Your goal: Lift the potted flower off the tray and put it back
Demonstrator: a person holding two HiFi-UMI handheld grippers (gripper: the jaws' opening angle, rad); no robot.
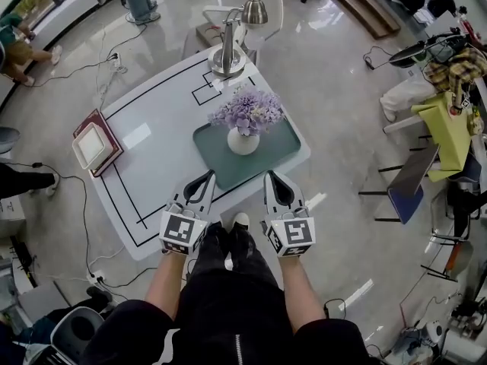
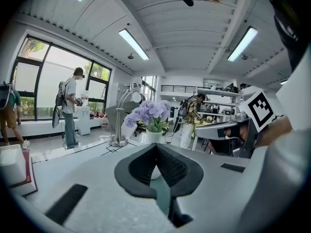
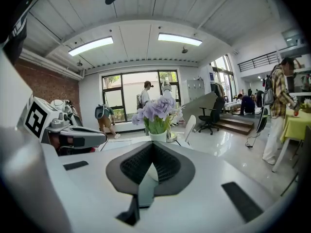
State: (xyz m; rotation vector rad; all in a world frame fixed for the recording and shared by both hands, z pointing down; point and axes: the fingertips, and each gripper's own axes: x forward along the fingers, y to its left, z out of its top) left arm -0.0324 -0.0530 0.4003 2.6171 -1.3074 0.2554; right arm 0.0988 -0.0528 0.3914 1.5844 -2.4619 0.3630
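Observation:
The potted flower [image 1: 245, 120], purple blooms in a round white pot, stands upright on the grey-green tray [image 1: 280, 147] at the near right corner of the white table [image 1: 152, 120]. My left gripper [image 1: 208, 175] and right gripper [image 1: 272, 175] hover side by side over the table's near edge, a little short of the tray. Both are shut with nothing between their jaws. In the left gripper view the flower [image 2: 149, 112] shows just beyond the closed left gripper [image 2: 155, 145]. In the right gripper view the flower [image 3: 158, 108] rises above the closed right gripper [image 3: 152, 144], and the left gripper shows at the left.
A metal desk lamp [image 1: 228, 50] stands at the table's far end, behind the flower. A red book with a white box on it [image 1: 94, 144] lies on the left corner. A white chair [image 1: 268, 4] is beyond the table. People stand around the room, and cables run across the floor.

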